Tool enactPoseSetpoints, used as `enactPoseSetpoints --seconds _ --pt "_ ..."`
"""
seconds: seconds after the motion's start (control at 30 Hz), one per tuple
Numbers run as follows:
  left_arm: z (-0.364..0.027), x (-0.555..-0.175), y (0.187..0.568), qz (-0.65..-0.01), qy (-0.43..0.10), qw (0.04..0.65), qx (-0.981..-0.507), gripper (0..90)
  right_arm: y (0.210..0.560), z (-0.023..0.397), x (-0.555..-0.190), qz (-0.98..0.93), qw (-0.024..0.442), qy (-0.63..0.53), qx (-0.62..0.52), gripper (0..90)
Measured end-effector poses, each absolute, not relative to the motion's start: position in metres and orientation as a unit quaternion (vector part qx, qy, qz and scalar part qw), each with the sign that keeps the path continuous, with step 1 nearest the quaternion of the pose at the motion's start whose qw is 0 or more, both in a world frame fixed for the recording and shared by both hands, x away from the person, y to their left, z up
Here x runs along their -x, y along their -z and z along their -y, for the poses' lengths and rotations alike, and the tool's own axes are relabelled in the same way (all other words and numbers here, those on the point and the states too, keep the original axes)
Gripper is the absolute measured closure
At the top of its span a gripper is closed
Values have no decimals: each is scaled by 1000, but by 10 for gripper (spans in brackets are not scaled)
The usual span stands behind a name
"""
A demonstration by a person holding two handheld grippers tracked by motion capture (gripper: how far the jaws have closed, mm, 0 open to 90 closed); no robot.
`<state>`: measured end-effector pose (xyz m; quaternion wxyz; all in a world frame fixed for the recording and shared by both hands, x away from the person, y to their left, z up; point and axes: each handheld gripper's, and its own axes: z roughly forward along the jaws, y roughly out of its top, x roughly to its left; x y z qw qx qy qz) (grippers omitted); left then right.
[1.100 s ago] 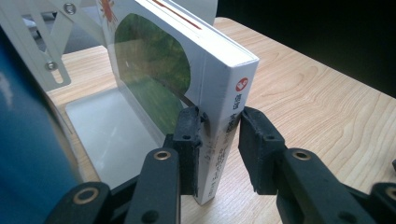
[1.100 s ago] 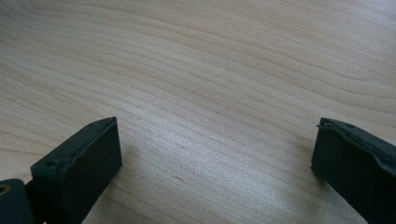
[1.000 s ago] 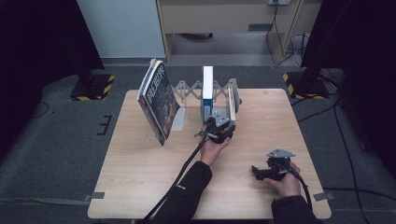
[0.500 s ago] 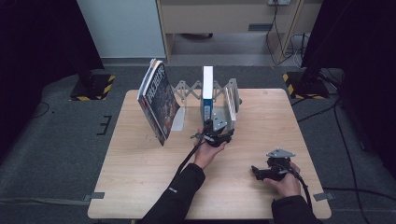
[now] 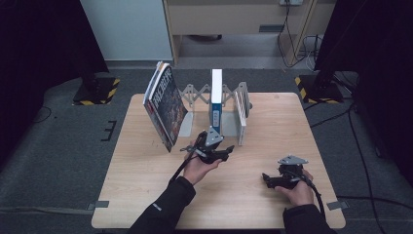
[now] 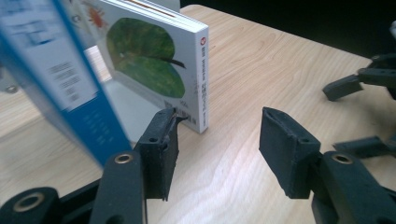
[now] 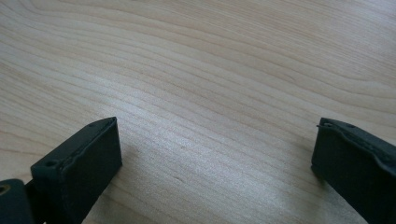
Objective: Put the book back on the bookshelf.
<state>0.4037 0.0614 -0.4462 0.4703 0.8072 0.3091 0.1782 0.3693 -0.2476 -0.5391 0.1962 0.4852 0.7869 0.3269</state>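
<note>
Now backing off from the rack: left gripper (image 5: 221,152) just in front of the blue-and-white book (image 5: 216,97), jaws having just been opening, nothing between them, pads clear of every cover. Looks like a release after slotting that book upright in the expanding metal book rack (image 5: 191,95), spine toward the person, held vertical by the dividers rather than by any grip. Just beside it on the right, a white picture book (image 6: 159,60) with a green leaf on its cover, also standing on edge in its own slot. Off at the left end, a large illustrated book (image 5: 164,105) leaning tilted against the rack, probably too wide to stand straight. Meanwhile, right gripper (image 5: 275,179) resting low on the wooden table (image 5: 272,122), well apart from the rack, jaws spread wide over bare wood, holding nothing, apparently parked out of the way. Next move, at a guess: straightening the leaning book.
</note>
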Motion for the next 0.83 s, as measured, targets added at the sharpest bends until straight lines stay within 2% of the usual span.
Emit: enactPoseSetpoints --seconds 0.1,0.23,0.5,0.83 --pt "-75 -396 444 -308 -183 462 -811 446 539 248 -369 -787 196 -327 -485 17" --pt "-94 -386 446 -318 -161 458 -814 420 539 248 -369 -787 196 -327 -485 18" --pt "-140 -366 468 -344 -137 431 -823 355 539 248 -369 -787 196 -327 -486 17" --pt "-206 -360 499 -412 -129 375 -821 219 539 248 -369 -787 196 -327 -485 18"
